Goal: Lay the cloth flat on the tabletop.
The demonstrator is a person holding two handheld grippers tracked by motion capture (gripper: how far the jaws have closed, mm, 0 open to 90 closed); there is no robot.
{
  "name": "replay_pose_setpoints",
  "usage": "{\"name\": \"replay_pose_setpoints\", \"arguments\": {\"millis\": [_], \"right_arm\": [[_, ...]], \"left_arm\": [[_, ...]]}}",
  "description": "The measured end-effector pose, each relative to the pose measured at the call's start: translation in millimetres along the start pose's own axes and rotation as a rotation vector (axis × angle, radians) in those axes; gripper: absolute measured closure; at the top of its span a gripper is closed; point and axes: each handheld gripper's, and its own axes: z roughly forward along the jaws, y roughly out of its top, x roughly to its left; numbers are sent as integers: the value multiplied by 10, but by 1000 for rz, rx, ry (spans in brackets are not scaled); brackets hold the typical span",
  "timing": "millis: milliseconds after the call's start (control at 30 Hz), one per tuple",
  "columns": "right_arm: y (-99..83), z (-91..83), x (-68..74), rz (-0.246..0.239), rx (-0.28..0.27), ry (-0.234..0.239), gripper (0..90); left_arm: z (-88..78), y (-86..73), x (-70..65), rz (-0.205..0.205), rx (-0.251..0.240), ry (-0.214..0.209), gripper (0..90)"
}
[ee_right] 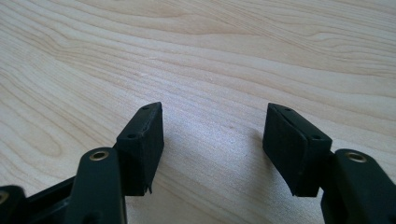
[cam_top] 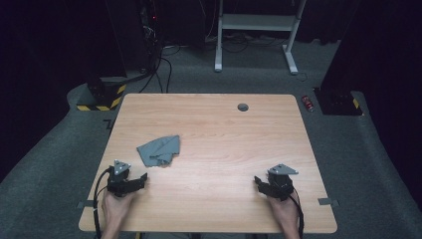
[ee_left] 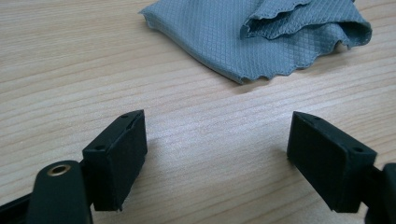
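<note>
Jaws of left gripper point(ee_left: 215, 140) spread wide, empty, low over bare bench point(cam_top: 224, 144); jaws of right gripper point(ee_right: 212, 140) likewise wide and empty. Crumpled grey cloth point(cam_top: 159, 151) at one o'clock from left gripper, near but apart; well apart from right gripper, at ten o'clock. Likely risks: pinching one loose fold only, dragging cloth across wood, scraping pads on bench.

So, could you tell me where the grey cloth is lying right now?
In the high view the grey cloth lies crumpled on the table's left half, just beyond the open left gripper.
</note>
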Motion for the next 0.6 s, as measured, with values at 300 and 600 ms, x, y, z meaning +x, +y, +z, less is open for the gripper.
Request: {"name": "replay_pose_setpoints", "arguments": {"millis": [300, 600], "right_arm": [[0, 0, 0, 0, 0, 0, 380], [0, 0, 1, 0, 0, 0, 380]], "left_arm": [[-43, 35, 81, -39, -8, -31, 228], [-120, 74, 37, -37, -38, -53, 247]]}}
